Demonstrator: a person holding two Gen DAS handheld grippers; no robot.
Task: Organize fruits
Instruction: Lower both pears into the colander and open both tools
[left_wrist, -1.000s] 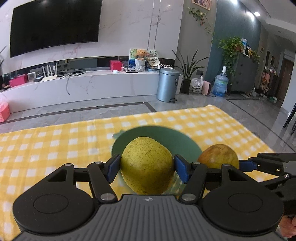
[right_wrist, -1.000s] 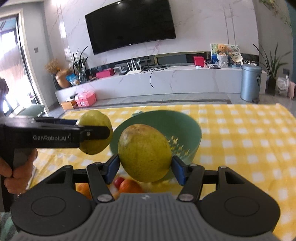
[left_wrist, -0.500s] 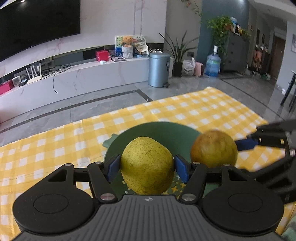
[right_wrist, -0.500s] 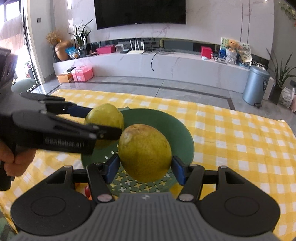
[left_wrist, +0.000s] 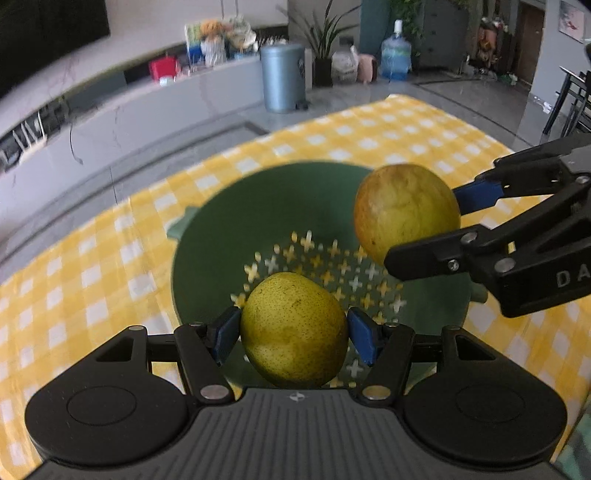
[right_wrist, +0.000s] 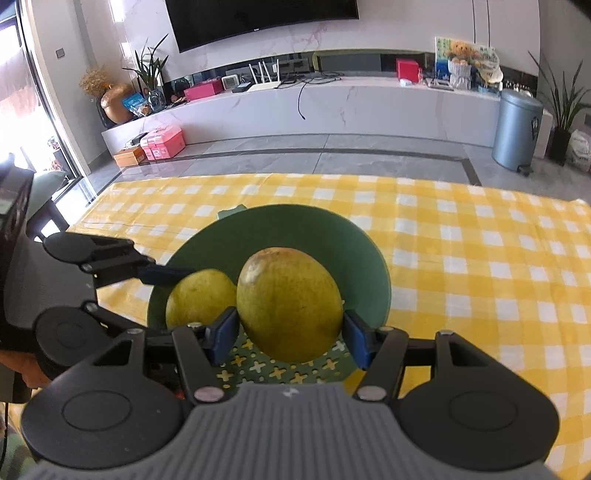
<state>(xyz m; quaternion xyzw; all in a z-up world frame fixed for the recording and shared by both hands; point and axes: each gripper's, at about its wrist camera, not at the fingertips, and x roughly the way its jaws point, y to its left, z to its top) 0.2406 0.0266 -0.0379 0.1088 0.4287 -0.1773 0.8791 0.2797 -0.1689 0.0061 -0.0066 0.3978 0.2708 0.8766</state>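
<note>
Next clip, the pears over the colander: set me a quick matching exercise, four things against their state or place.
Things:
1. greener pear
2. browner pear
3. green colander
4. grey bin

States:
A. on the floor by the wall
B. held in the right gripper
C. on the checked cloth, no fruit resting in it
D. held in the left gripper

Pairs: 1-D, 2-B, 3-C, 4-A

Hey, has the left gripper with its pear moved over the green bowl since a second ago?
Yes. The left gripper has moved forward above the green bowl, which now shows its perforated bottom.
</note>
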